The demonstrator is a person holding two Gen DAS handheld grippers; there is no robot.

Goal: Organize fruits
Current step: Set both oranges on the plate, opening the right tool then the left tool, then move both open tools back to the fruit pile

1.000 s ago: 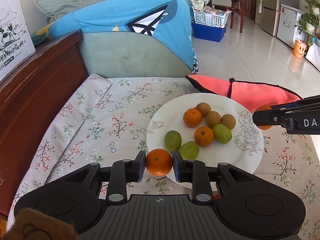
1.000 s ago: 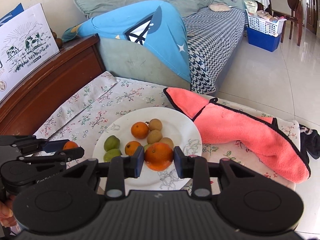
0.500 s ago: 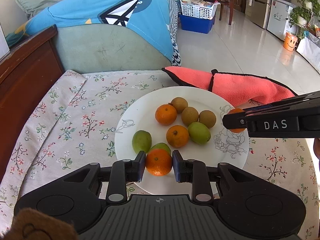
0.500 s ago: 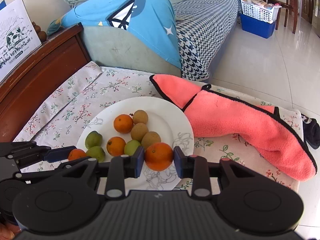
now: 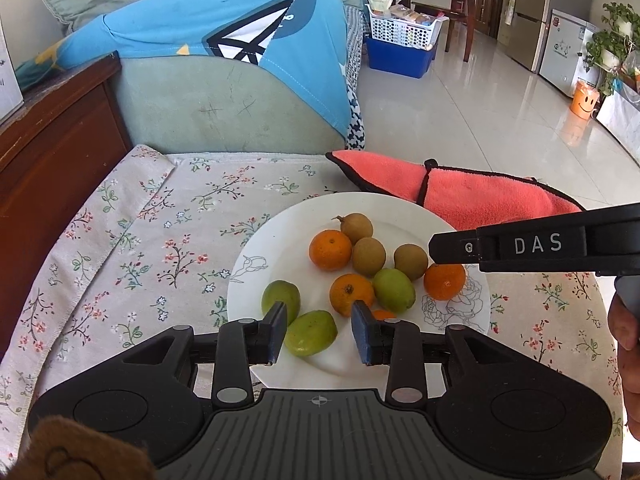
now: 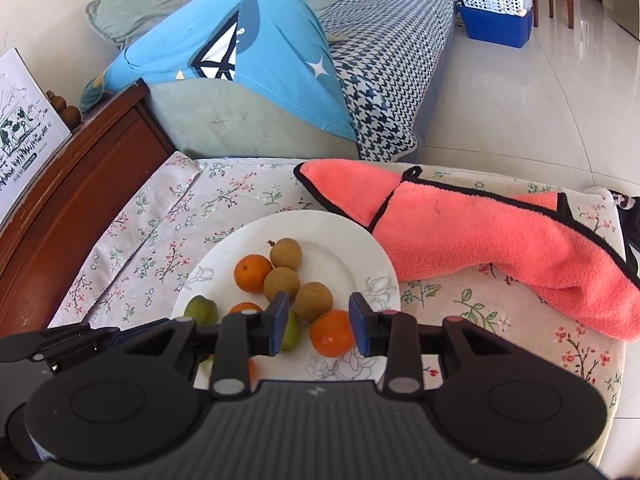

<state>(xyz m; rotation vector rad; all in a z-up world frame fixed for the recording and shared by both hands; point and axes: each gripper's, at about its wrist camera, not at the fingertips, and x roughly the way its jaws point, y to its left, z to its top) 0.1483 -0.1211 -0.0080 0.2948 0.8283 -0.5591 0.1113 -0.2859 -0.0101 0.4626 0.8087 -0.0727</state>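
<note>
A white plate on the floral cloth holds several small oranges, three brown round fruits and three green ones. My left gripper hangs over the plate's near rim, its jaws opening. A green fruit lies on the plate between them without touching either pad, and an orange peeks out behind the right finger. My right gripper is opening too. An orange rests on the plate between its jaws, with a gap at the left pad. The left wrist view shows the same orange under the right gripper's fingertip.
A pink towel with black trim lies behind and to the right of the plate. A dark wooden cabinet borders the table on the left and a sofa with a blue cloth stands behind. A hand shows at the right edge.
Both grippers came further in over the plate and their jaws parted. Each let go of the orange it held, and both oranges now lie on the plate.
</note>
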